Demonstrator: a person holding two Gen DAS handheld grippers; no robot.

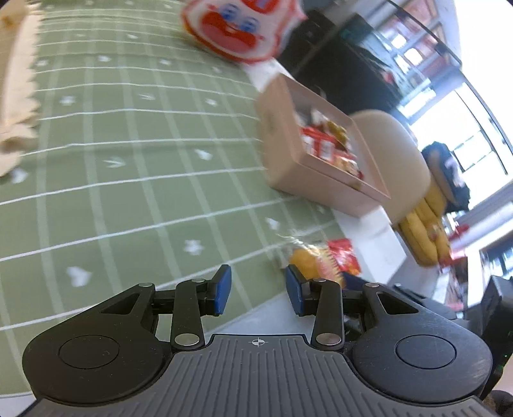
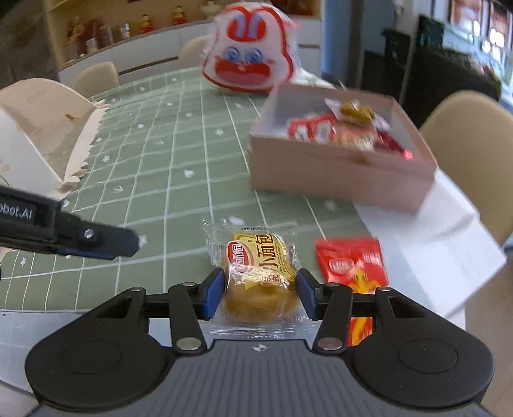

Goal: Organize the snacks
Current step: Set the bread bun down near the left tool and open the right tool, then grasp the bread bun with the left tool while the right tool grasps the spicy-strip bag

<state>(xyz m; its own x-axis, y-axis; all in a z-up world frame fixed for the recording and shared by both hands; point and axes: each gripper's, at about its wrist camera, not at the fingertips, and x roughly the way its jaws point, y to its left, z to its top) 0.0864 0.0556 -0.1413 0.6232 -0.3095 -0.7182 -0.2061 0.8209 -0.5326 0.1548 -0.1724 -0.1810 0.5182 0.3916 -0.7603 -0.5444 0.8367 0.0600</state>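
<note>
My right gripper point(image 2: 260, 293) is open with its blue pads on either side of a wrapped yellow bread bun point(image 2: 256, 272) that lies on the green checked tablecloth point(image 2: 179, 179). A red snack packet point(image 2: 352, 266) lies just right of the bun. An open pink box point(image 2: 336, 173) with several red and yellow snacks stands behind them. My left gripper point(image 1: 258, 287) is open and empty above the cloth; it shows as a black arm in the right wrist view point(image 2: 96, 239). The bun point(image 1: 312, 261), red packet point(image 1: 344, 256) and box point(image 1: 307, 179) also show in the left wrist view.
A red-and-white rabbit-face bag point(image 2: 250, 61) stands at the far side of the table, also seen in the left wrist view point(image 1: 237, 29). A light wooden piece with a jagged edge point(image 2: 48, 128) sits at the left. Beige chairs point(image 2: 474, 154) stand at the right of the table's white edge.
</note>
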